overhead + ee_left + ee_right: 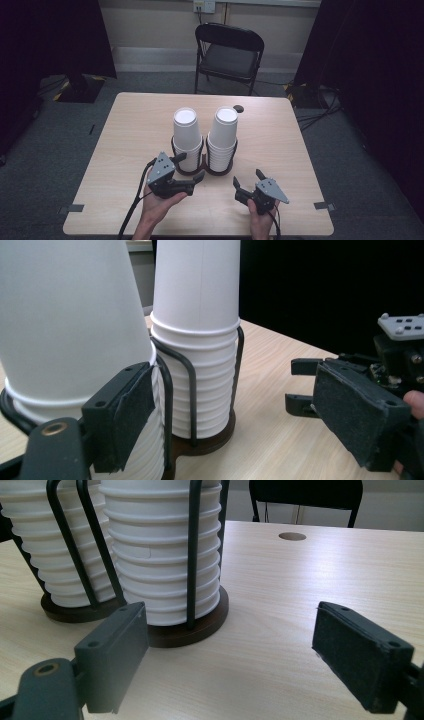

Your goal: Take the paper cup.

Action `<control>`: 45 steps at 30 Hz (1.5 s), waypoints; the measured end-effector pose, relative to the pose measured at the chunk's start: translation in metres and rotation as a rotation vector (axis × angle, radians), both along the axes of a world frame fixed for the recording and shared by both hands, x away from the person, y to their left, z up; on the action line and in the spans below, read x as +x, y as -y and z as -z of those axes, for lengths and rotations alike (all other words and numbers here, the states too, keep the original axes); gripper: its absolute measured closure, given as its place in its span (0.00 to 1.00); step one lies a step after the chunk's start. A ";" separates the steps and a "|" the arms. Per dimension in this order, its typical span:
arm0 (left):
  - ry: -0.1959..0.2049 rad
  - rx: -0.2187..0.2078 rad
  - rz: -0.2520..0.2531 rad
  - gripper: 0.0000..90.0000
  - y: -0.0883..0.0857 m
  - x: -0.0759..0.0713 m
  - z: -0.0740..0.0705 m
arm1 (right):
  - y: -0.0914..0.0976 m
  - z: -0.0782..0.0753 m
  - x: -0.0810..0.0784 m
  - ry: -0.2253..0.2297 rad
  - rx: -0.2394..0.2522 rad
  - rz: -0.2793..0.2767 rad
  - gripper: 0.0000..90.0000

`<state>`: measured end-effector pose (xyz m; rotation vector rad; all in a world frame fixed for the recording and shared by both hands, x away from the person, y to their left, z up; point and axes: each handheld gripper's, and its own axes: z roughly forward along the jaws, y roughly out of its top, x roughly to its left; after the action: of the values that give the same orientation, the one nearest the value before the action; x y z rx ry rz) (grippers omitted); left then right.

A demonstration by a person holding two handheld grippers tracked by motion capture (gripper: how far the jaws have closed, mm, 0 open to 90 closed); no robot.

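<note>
Flanking the cup holder, both grippers gape.

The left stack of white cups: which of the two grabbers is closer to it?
Left. The left gripper sits right against the left cup stack; the right gripper is off to the right, beyond the right cup stack.

- The table looks like pale wood with a fine grain, smooth and a little shiny.
- The cup stacks look like white paper, smooth and matt, with ridged rims.
- The cup holder has thin black metal rods and a dark brown, wood-like base.
- The left hand-held gripper looks like black matt plastic; its pads look rough and grainy.
- The folding chair has a black metal frame.
</note>
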<state>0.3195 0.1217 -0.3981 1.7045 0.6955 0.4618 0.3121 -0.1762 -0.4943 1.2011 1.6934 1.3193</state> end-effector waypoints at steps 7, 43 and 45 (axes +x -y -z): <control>0.003 0.014 0.026 0.19 0.008 0.004 -0.008 | 0.000 0.000 0.000 -0.001 0.003 0.001 0.16; 0.021 0.093 0.091 0.22 0.044 0.035 -0.057 | 0.001 0.000 0.001 -0.016 0.015 -0.014 0.16; 0.018 0.099 0.096 0.21 0.046 0.038 -0.059 | 0.001 0.000 0.001 -0.014 0.010 -0.012 0.16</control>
<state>0.3578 0.0759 -0.3394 1.8157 0.5836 0.4497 0.3135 -0.1771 -0.4943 1.2106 1.7084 1.3312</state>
